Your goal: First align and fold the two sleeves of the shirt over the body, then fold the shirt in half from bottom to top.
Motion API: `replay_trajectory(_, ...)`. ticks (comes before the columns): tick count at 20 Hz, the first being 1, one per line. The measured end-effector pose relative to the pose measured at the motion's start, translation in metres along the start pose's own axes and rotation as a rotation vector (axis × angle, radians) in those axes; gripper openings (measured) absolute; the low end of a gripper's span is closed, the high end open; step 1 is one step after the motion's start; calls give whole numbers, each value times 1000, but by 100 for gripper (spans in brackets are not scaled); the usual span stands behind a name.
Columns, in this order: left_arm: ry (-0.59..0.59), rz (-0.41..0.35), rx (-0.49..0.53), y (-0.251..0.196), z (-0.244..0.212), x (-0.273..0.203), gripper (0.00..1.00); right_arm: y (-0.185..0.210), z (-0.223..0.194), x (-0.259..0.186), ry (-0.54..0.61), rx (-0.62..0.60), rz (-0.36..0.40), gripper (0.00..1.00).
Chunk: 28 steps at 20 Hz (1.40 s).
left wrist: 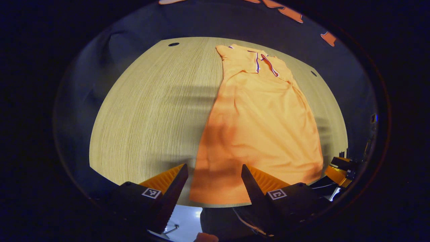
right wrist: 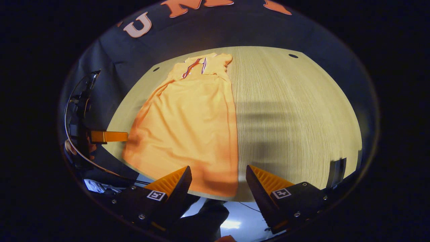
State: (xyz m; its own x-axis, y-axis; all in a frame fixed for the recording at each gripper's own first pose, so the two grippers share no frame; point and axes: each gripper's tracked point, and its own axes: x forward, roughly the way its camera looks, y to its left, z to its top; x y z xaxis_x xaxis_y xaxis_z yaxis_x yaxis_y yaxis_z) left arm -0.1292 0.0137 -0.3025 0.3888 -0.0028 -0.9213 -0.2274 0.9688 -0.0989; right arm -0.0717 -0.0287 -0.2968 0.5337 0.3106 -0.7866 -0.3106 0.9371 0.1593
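An orange polo shirt [left wrist: 258,124] lies flat on the wooden table [left wrist: 151,111], collar at the far end, both sleeves folded in over the body, hem near the front edge. My left gripper [left wrist: 214,173] hovers open above the hem's left corner, touching nothing. In the right gripper view the same shirt [right wrist: 188,127] lies left of centre, and my right gripper [right wrist: 218,174] stands open above the hem's right corner. The left gripper [right wrist: 111,136] also shows far left in that view, beside the hem, with a hand behind it.
The table [right wrist: 295,117] has small round holes near its far corners. Its front edge runs just under both grippers, with a pale floor below. The dark cloth wall rises behind the table. The right gripper's body [left wrist: 339,171] shows at the lower right of the left gripper view.
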Motion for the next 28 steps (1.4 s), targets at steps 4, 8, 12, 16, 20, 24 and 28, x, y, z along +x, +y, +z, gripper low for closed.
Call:
replay_trajectory(4, 50, 37, 17, 8, -30, 11, 99, 1, -13, 7, 28, -31, -12, 99)
replay_trajectory(8, 80, 41, -1, 13, -60, 12, 99, -1, -22, 16, 50, -24, -23, 99)
replay_trajectory(12, 25, 39, 31, 6, -54, 14, 99, -1, -28, 25, 69, -14, -38, 99)
replay_trajectory(16, -51, 27, 74, -1, -53, 11, 99, -4, -25, 29, 28, -60, -90, 98)
replay_trajectory(20, -98, 20, 72, -7, -47, 15, 91, -9, -25, 33, 16, -66, -176, 70)
replay_trajectory(24, -120, -19, 162, -38, -46, 23, 38, -4, -22, 35, 16, -27, -171, 20)
replay_trajectory(28, -126, -21, 160, -38, -45, 23, 7, 9, -19, 35, 35, 154, -35, 7)
